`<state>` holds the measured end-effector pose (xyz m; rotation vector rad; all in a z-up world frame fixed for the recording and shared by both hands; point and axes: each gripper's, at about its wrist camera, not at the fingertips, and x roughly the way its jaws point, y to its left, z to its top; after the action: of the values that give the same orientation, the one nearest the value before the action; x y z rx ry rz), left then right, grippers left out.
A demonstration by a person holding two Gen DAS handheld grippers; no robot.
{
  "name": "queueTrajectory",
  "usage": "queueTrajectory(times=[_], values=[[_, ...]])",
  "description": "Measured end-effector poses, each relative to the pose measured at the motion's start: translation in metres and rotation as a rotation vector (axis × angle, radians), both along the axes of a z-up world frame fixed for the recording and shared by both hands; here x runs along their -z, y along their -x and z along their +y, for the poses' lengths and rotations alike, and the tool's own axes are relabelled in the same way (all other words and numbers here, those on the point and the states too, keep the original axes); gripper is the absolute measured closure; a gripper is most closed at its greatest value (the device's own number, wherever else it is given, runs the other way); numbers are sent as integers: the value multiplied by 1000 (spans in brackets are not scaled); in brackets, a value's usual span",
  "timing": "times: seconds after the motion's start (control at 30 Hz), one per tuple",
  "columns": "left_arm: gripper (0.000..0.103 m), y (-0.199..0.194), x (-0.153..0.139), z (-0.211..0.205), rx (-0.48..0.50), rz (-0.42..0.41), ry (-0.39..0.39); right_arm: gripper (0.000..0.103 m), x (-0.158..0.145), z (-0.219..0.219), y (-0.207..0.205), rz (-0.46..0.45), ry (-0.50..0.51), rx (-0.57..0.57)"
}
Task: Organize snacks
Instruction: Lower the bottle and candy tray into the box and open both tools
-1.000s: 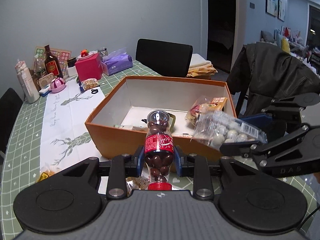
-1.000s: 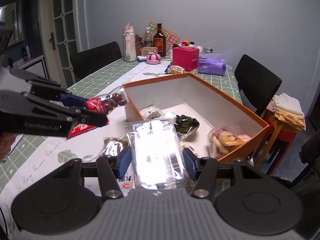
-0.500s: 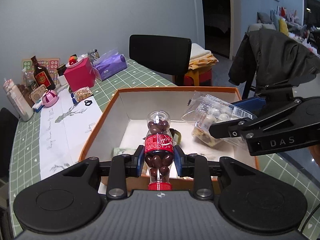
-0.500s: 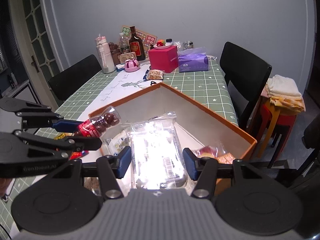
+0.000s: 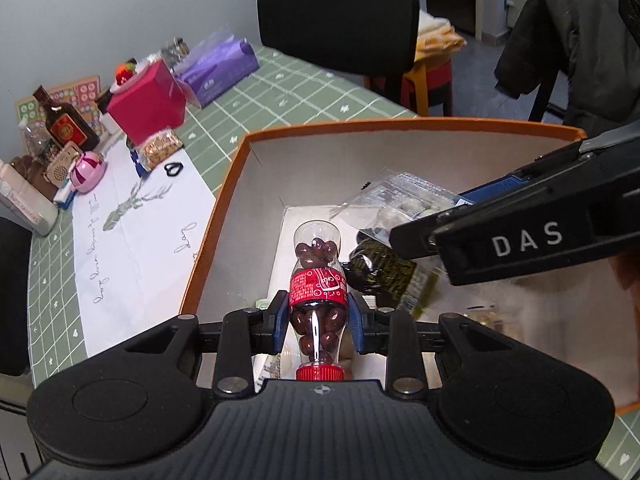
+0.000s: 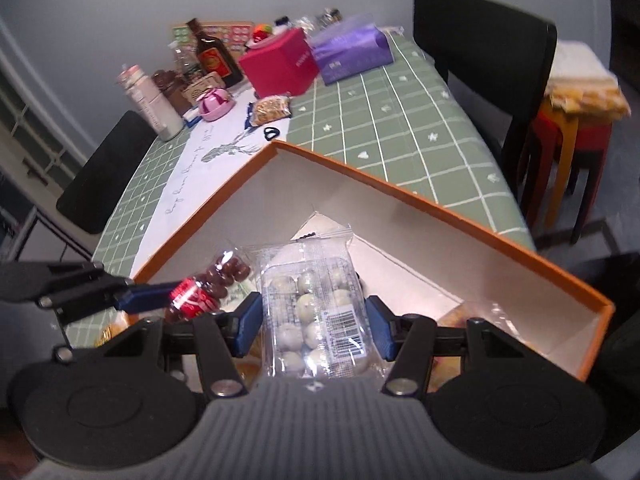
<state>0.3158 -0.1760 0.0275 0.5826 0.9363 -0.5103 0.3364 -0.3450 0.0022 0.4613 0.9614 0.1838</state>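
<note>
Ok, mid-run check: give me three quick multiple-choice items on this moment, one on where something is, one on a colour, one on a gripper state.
1. Where is the candy bottle?
A. lying on the table runner
B. held above the inside of the orange box
C. standing beside the pink box

2. What colour is the candy bottle's cap?
A. red
B. white
C. green

3. What is the right gripper doing?
A. open and empty
B. shut on the dark bottle
C. shut on the clear pack of pale round sweets

Answers:
1 B: in the left wrist view the left gripper holds the bottle with the box floor behind it.
2 A: the cap at the near end is red.
3 C: its blue pads sit against both sides of the pack.
</note>
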Motion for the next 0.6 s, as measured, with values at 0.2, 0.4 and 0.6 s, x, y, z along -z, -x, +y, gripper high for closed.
queueTrajectory(times=[0.2,0.4,0.6], values=[[69,-20,16,-7,-10,36,-50,48,19,9,-31,68,-44,56],[69,-30,20,-6,-36,54,-62,48,37,10,-52,128,-111,133],[69,-43,23,-1,-69,69,-72,47,46,15,-62,152,-96,162]])
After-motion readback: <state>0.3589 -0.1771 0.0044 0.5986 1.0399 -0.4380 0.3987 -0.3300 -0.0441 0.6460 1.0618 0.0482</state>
